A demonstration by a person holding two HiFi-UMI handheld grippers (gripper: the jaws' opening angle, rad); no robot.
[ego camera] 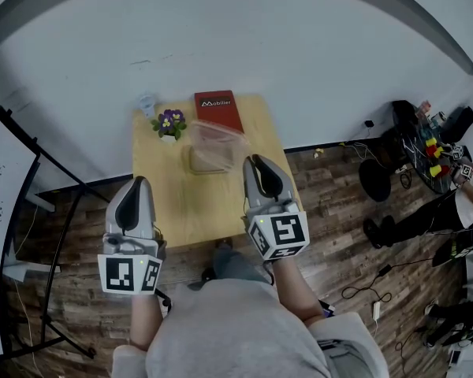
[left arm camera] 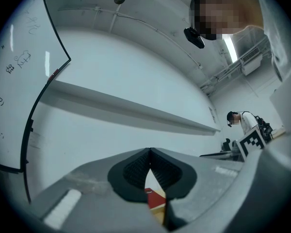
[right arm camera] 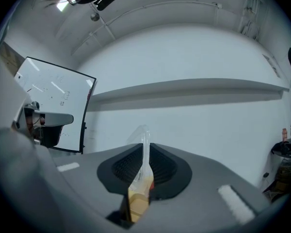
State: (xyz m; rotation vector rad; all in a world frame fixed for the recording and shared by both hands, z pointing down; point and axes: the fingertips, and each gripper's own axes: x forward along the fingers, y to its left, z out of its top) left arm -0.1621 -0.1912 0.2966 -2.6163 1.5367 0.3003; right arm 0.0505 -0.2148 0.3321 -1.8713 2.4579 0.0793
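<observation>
Plainly, we have the right tool (right arm camera: 145, 148) clamped on a clear plastic bag (ego camera: 214, 142); in the right gripper view its black pads (right arm camera: 161, 166) press flat against a thin fold of the film, which stands up past the tips and runs down between them. From the head view that bag sits out ahead of the right tool over the far half of the desk (ego camera: 181, 203), its upper edge overlapping the near end of a red book (ego camera: 218, 110); something tan seems to lie in its bottom, though we cannot tell whether the bag hangs free or rests on the desk. Our left tool (left arm camera: 150, 152) is closed on nothing; its pads meet at the tips, and through the narrow gap below them we see only the red book and a strip of desk; in the head view it hovers at the near left edge of the desk, well apart from the bag. A small pot of purple flowers (ego camera: 169, 124) stands left of the book; a pale glass-like thing (ego camera: 147, 104) sits at the far left corner, too blurred to name. As we judge it, the work stands at an early point: one edge of the bag is caught by the right tool; the left has no hold on it; the book and flowers look untouched. A whiteboard (right arm camera: 53, 108) stands at the left; another person (ego camera: 457, 207) is off to the right.
</observation>
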